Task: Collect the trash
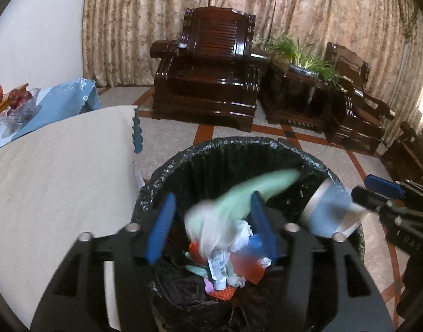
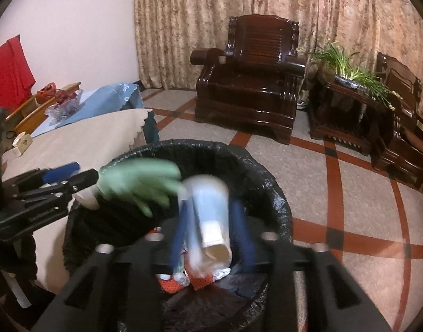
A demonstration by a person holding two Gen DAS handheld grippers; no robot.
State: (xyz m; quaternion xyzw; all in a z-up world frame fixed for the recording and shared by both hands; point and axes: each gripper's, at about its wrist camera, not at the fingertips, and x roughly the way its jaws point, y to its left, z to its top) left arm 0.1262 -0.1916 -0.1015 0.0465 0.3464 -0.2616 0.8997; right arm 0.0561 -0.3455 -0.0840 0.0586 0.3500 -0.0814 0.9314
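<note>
Right wrist: paper cup (image 2: 211,215) between spread tongs (image 2: 211,238).

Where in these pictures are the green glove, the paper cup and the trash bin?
Green glove (image 2: 136,184): right wrist view, on its palm.
Paper cup (image 2: 211,215): right wrist view, on its blue side.
Trash bin (image 1: 239,145): left wrist view, on its far rim.

left gripper (image 1: 211,227): black frame, blue ribbed pads, silver screws | right gripper (image 2: 211,238): same build
</note>
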